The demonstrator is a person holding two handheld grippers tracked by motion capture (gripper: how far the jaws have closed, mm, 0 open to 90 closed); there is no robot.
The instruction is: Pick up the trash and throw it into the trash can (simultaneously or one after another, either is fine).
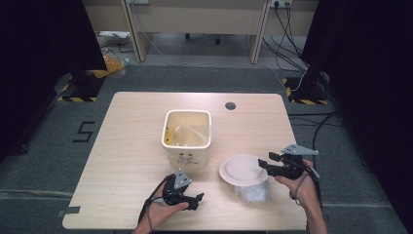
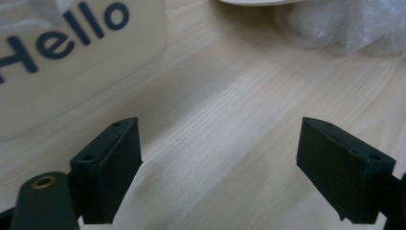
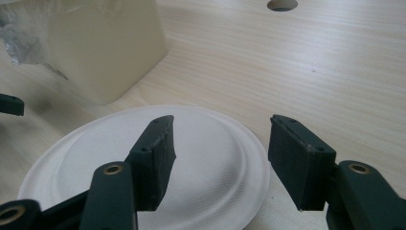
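Near the table's front edge, your left gripper (image 1: 195,200) rests spread and empty beside the cream bin (image 1: 187,134), while your right gripper (image 1: 269,163), jaws apart, hovers over the white plate's (image 1: 242,169) right rim (likely lining up a grab).

Grey carpet floor (image 1: 44,161), black curtains (image 1: 29,58), desks (image 1: 195,19).

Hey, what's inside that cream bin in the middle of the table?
The cream bin has a clear plastic liner bag, with crumpled pale paper or wrapping and yellowish scraps along its left side. Whatever lies beneath that wrapping, down at the bottom, is covered and cannot be seen.
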